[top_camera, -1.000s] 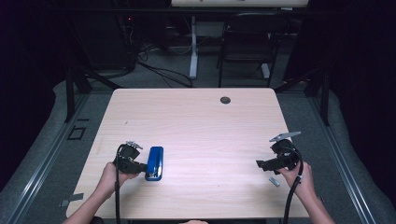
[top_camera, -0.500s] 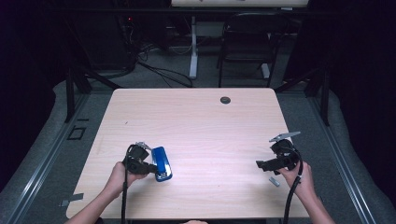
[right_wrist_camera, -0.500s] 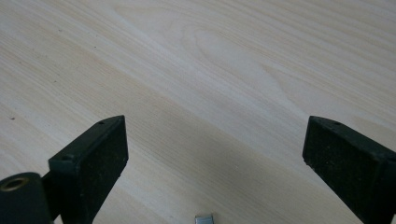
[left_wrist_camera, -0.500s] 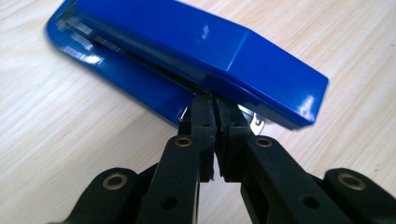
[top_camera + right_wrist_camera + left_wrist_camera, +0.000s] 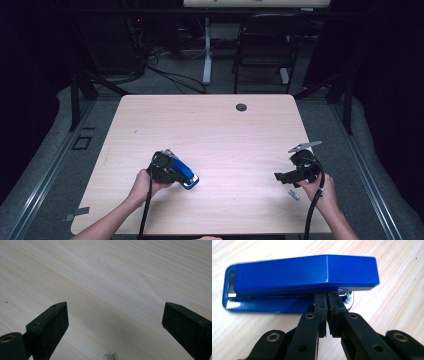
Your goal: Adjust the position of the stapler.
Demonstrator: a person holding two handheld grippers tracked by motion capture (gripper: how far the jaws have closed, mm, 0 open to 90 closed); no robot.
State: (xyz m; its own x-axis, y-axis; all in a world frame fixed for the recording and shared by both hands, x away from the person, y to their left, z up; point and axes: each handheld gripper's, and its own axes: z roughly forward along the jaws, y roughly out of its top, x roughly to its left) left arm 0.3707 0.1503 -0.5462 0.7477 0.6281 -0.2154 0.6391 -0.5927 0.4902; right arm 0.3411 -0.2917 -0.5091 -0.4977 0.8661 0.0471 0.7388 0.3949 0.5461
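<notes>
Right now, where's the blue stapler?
In the high view, the blue stapler lies on the table's near-left part, right against the left claw; the right claw is far across.

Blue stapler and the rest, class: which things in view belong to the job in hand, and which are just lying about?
In the job:
- blue stapler
- left gripper, shut, tips against the stapler

Lying about or idle:
- small metal piece
- right gripper, open
- black grommet

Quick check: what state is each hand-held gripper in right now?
Left hand-held gripper: closed, tips against the blue stapler on the table, nothing clamped between them.
Right hand-held gripper: open, holding nothing.
</notes>
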